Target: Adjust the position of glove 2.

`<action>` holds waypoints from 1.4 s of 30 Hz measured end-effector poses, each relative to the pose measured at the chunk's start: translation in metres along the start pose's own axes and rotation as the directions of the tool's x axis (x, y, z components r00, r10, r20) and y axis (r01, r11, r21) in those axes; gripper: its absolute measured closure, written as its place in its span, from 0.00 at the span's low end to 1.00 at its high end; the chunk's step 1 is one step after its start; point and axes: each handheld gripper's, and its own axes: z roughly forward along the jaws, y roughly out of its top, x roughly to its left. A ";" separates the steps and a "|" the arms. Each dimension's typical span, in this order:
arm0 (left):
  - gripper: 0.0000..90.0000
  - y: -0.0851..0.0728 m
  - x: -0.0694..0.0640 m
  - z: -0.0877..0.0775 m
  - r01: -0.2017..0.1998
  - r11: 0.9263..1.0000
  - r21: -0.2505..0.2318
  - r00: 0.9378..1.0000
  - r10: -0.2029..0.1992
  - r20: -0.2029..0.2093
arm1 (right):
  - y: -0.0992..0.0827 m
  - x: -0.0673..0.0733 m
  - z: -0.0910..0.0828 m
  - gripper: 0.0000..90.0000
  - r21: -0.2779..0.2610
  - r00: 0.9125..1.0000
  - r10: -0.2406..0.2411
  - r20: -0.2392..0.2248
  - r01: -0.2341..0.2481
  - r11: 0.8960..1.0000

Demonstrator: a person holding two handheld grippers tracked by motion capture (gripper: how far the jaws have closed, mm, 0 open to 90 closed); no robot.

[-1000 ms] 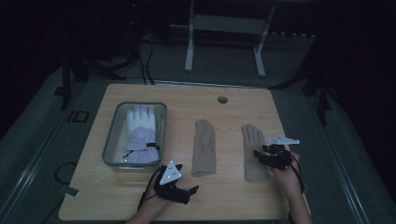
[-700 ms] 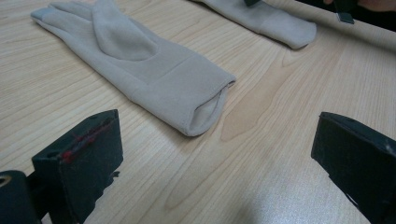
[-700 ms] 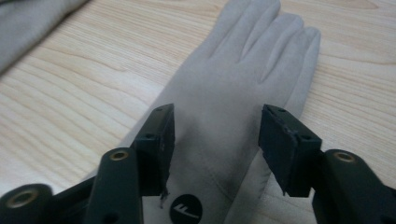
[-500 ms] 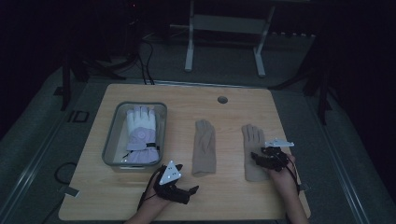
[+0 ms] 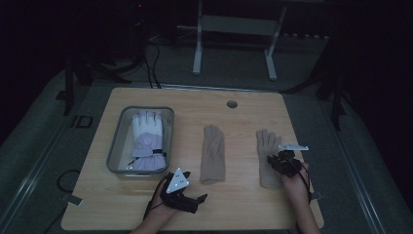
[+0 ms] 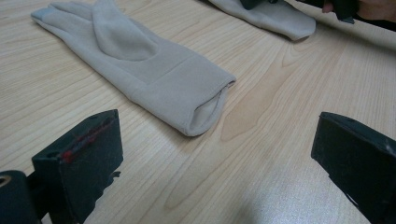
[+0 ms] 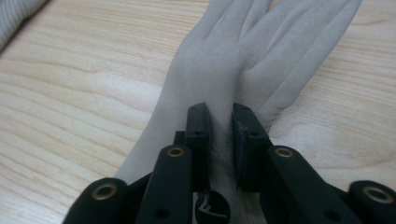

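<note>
- The right gripper [image 7: 219, 135] has its fingers [image 7: 198, 140] pinched on a fold of the right glove [image 7: 243, 60]. They have just been closing, and the soft cloth is bunched up between them.
- In the high view this glove [image 5: 268, 156] lies flat at the right of the tabletop [image 5: 234, 122], and the right gripper [image 5: 280, 163] sits on its lower half, near the cuff.
- The left gripper [image 5: 192, 197] is at the bottom middle of the high view. Its fingers [image 6: 88, 149] are wide apart and hold nothing.
- The middle glove [image 6: 140, 65] lies just ahead of those open fingers, with its open cuff turned toward them. In the high view this glove [image 5: 213, 153] is in the middle of the frame.
- At the left of the high view a white glove [image 5: 146, 139] lies inside a clear box [image 5: 113, 161].
- The gloves look light, soft and floppy. I think a glove will droop and swing when lifted.
- A pinch of cloth could slip out if it is too thin. The cuff or the palm looks like a good place to grab.
</note>
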 end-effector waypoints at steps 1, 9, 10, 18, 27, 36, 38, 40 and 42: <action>0.03 0.000 0.000 0.000 0.000 1.000 0.000 1.000 0.000 0.001 | 0.000 0.000 0.000 0.89 0.002 1.000 0.007 0.000 -0.007 1.000; 0.03 0.000 0.001 0.000 0.004 1.000 0.001 1.000 -0.004 0.003 | 0.010 0.004 -0.016 0.90 -0.045 0.999 0.049 0.014 -0.048 0.998; 0.03 0.000 0.001 0.000 0.007 1.000 0.001 1.000 -0.007 0.004 | 0.012 0.004 -0.019 0.90 -0.057 0.998 0.061 0.015 -0.061 0.997; 0.03 0.000 0.000 0.000 0.001 1.000 0.003 1.000 -0.001 0.002 | 0.030 0.016 -0.039 0.90 -0.105 0.998 0.066 0.020 -0.064 0.992; 0.03 0.000 0.000 0.000 0.002 1.000 0.000 1.000 -0.002 -0.001 | 0.051 0.034 -0.053 0.90 -0.175 0.997 0.072 0.007 -0.070 0.982; 0.03 0.000 0.000 0.000 0.001 1.000 0.001 1.000 -0.001 0.001 | 0.067 0.063 -0.052 0.90 -0.204 0.999 0.047 -0.024 -0.051 0.978; 0.03 0.000 0.000 0.000 -0.001 1.000 0.003 1.000 0.001 0.002 | 0.070 0.069 -0.051 0.90 -0.209 0.999 0.042 -0.032 -0.047 0.977; 0.03 0.000 0.000 0.000 -0.004 1.000 0.003 1.000 0.004 0.001 | 0.073 0.076 -0.050 0.90 -0.213 0.998 0.045 -0.047 -0.054 0.976; 0.03 0.000 0.000 0.000 -0.004 1.000 0.002 1.000 0.004 0.000 | 0.076 0.082 -0.049 0.90 -0.216 0.997 0.050 -0.062 -0.062 0.974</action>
